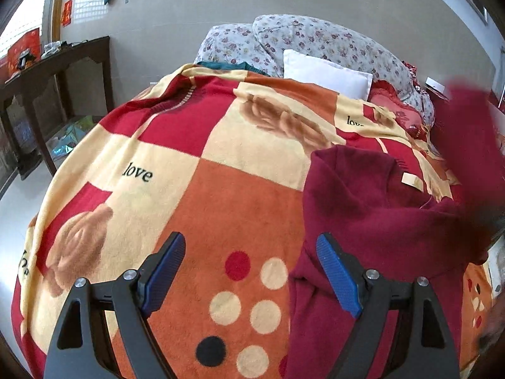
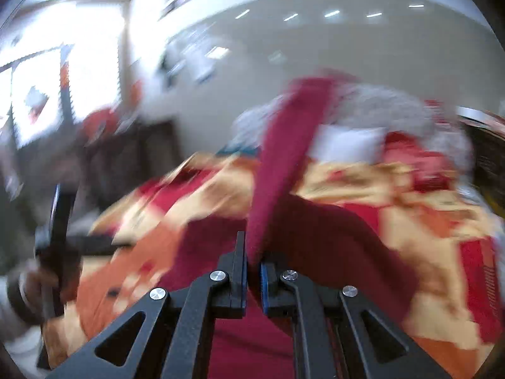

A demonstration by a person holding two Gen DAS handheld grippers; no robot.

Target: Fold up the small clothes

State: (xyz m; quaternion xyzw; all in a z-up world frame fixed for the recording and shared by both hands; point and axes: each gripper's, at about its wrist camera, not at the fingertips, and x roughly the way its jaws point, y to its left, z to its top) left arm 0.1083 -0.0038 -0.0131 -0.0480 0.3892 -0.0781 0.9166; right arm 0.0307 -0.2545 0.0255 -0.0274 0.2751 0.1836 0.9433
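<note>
The right claw is clamped on a strip of the dark red garment and holds it up off the bed. The left claw hangs wide apart, holding nothing, over the checked blanket, whose left side is bare. The garment's body lies flat just right of it.

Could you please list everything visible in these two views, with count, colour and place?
garment: one, maroon, on the blanket's right side, one part lifted
tag: one, cream, on the garment
blanket: one, red, orange and cream checks, covering the bed
pillow: one, white, at the bed's head
floral bedding: white with purple flowers, behind the pillow
side table: one, dark wood, left of the bed
left gripper: one, black with blue pads, open above the blanket
right gripper: one, black, shut on the garment
</note>
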